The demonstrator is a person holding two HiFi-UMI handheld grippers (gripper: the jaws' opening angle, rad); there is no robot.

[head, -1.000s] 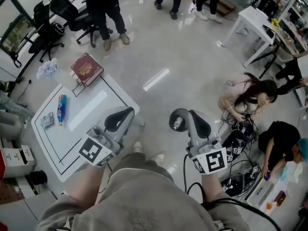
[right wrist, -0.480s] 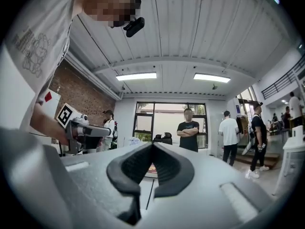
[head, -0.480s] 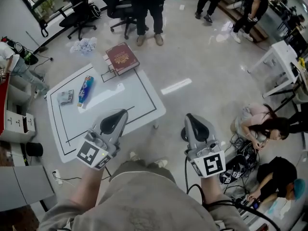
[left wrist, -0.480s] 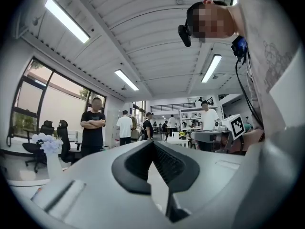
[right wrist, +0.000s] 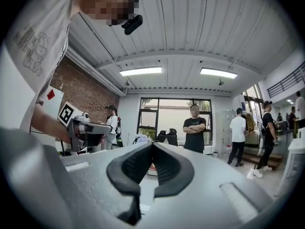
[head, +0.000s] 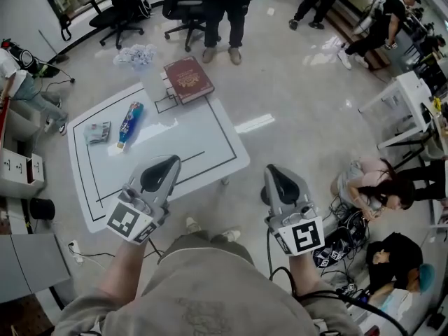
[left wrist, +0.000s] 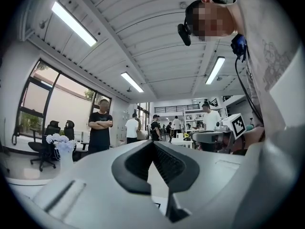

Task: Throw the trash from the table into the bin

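A white table (head: 210, 135) marked with black lines stands ahead of me. On its far left part lie a blue bottle (head: 130, 123) and a small crumpled wrapper (head: 97, 132). A dark red book (head: 187, 79) rests at its far corner. Beyond the table a bin lined with a white bag (head: 136, 54) stands on the floor, the same bin (left wrist: 59, 144) showing at the left of the left gripper view. My left gripper (head: 166, 161) (left wrist: 152, 142) hovers over the table's near edge, shut and empty. My right gripper (head: 271, 170) (right wrist: 151, 144) is off the table's right side, shut and empty.
A person (head: 224, 12) stands with folded arms just past the book, beside office chairs (head: 119, 5). Two people (head: 371, 187) crouch among cables on the floor at right. Another white table (head: 406, 96) stands far right. White drawers (head: 14, 173) line the left.
The view has swung so the table now lies ahead instead of at the left. Both grippers have travelled with it, still shut, the left now over the table's near edge.
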